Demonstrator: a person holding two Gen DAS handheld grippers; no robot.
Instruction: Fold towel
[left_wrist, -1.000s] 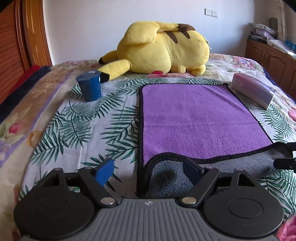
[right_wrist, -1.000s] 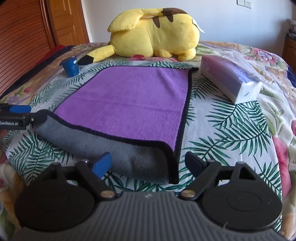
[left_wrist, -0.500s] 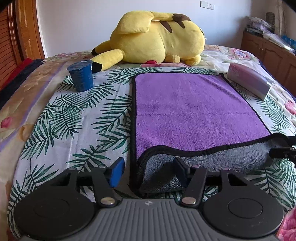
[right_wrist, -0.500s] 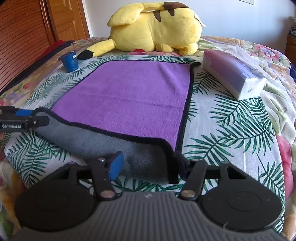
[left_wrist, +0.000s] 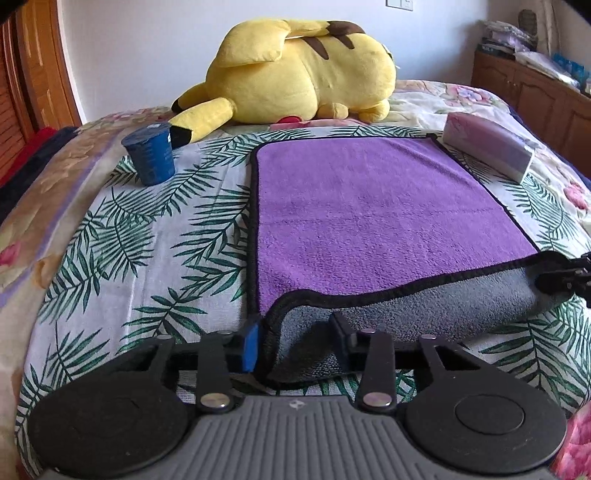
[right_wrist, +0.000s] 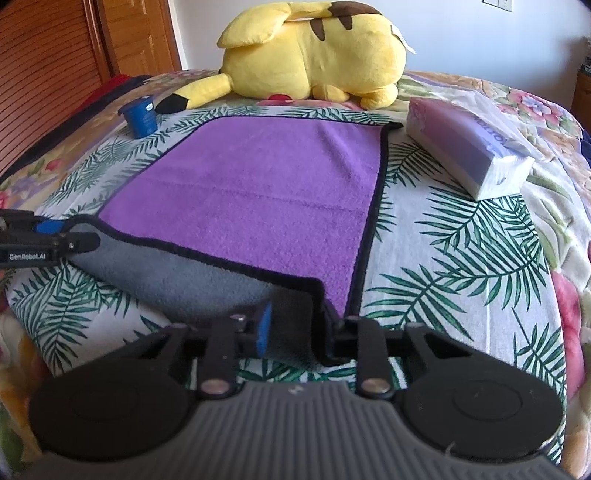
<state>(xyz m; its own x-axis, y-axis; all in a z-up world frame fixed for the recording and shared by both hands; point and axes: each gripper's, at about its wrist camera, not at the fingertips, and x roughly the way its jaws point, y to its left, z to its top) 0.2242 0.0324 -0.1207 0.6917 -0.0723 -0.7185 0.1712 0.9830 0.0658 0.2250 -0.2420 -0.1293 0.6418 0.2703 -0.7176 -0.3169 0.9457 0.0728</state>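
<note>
A purple towel (left_wrist: 373, 210) with black trim and a grey underside lies flat on the bed; it also shows in the right wrist view (right_wrist: 258, 192). Its near edge is turned up, showing a grey band (left_wrist: 406, 314). My left gripper (left_wrist: 295, 339) is closed on the near left corner. My right gripper (right_wrist: 295, 325) is closed on the near right corner. Each gripper shows at the edge of the other's view: the right one (left_wrist: 565, 277) and the left one (right_wrist: 48, 240).
A yellow plush toy (left_wrist: 295, 74) lies at the far side of the bed. A blue cup (left_wrist: 149, 153) stands left of the towel. A tissue pack (left_wrist: 487, 146) lies at the towel's far right corner. A wooden cabinet (left_wrist: 535, 92) stands to the right.
Both grippers went from open to closed on the towel's near corners. Both have moved forward, and the grey turned-up band has lifted and widened.
</note>
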